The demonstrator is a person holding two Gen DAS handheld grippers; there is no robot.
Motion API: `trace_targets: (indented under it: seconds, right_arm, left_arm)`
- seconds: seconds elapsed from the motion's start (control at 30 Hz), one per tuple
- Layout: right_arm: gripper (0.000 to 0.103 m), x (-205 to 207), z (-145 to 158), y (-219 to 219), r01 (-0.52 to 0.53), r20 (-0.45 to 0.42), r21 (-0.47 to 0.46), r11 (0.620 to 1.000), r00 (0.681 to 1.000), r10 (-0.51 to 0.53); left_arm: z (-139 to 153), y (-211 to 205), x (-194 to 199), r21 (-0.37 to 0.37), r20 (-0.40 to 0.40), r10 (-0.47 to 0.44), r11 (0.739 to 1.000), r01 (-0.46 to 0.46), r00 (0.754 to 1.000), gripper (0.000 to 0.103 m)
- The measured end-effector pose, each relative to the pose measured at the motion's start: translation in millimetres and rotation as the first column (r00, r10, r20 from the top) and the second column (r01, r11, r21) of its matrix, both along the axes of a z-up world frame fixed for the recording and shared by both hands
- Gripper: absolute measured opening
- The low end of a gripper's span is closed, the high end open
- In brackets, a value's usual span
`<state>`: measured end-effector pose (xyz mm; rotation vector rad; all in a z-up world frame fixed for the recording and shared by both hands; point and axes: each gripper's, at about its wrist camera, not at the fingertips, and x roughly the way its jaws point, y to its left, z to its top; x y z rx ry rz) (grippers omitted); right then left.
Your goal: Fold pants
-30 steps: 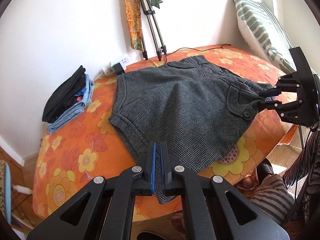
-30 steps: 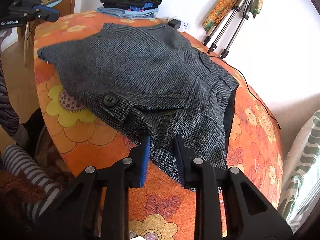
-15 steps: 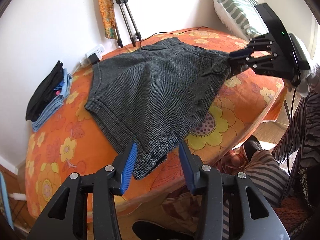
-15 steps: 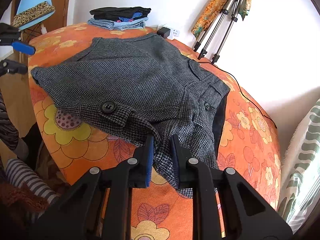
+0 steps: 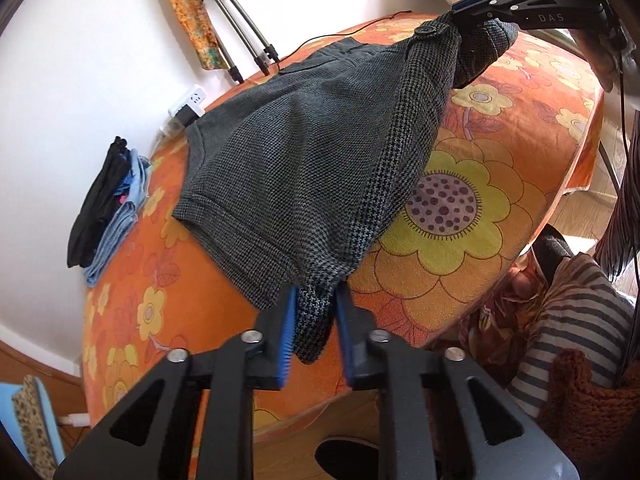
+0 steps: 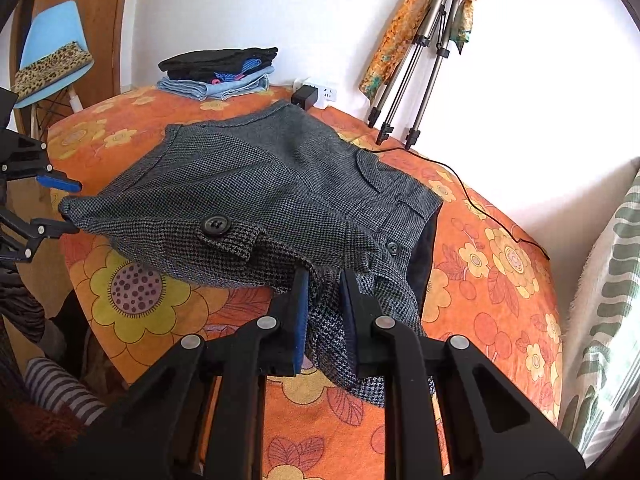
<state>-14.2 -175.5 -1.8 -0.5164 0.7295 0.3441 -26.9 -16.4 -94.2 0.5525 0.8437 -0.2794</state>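
Observation:
Grey houndstooth shorts [image 5: 304, 152] lie on the orange flowered table [image 5: 452, 216], near edge lifted. My left gripper [image 5: 315, 300] is shut on the near leg-hem corner, which hangs between its blue pads. In the right wrist view the shorts [image 6: 256, 196] spread ahead. My right gripper [image 6: 323, 280] is shut on the waistband corner beside a black button [image 6: 216, 225]. The right gripper also shows in the left wrist view [image 5: 476, 4], holding the fabric up. The left gripper shows at the left edge of the right wrist view [image 6: 60, 204].
A stack of folded clothes [image 5: 108, 204] sits at the table's far side near the wall, also in the right wrist view [image 6: 218, 72]. A power strip [image 5: 188, 104], a tripod [image 6: 416, 60] and a cable [image 6: 480, 196] are at the back. A striped pillow [image 6: 608, 300] is right.
My left gripper opened, then shut again on the hem corner. Both grippers have lifted the near edge of the shorts off the table; the right one has risen higher.

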Motion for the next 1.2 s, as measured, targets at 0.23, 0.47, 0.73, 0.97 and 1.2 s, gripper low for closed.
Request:
trace_targets:
  seconds: [0.23,0.47,0.73,0.97,1.2]
  right_arm:
    - [0.015,-4.8,9.2,-3.6,0.026,0.030,0.015,1.000,0.999,-0.027]
    - [0.014,6.4,42.9,1.2,0.032,0.104,0.037,0.999,0.994,-0.035]
    - [0.005,54.9,86.3,4.7,0.050,0.209,0.093,0.994,0.976,-0.068]
    - [0.005,90.9,71.9,-28.4,0.059,0.039,0.215,0.975,0.997,-0.069]
    - [0.074,69.3,30.9,-65.1,0.037,-0.107,0.251,0.967,0.994,-0.010]
  left_arm:
    - [37.0,4.3,2.1,-0.035,0.115,0.021,0.999,-0.017,0.993,0.012]
    - [105.7,18.4,29.1,-0.042,0.269,0.035,0.999,-0.025,0.962,0.012]
    - [131.5,21.3,94.5,-0.068,0.319,0.040,0.997,-0.019,0.947,0.012]
    - [113.6,19.4,139.7,-0.065,0.283,0.033,0.998,-0.016,0.958,0.012]
    - [109.6,27.7,174.6,-0.107,0.258,0.078,0.993,-0.052,0.963,0.012]
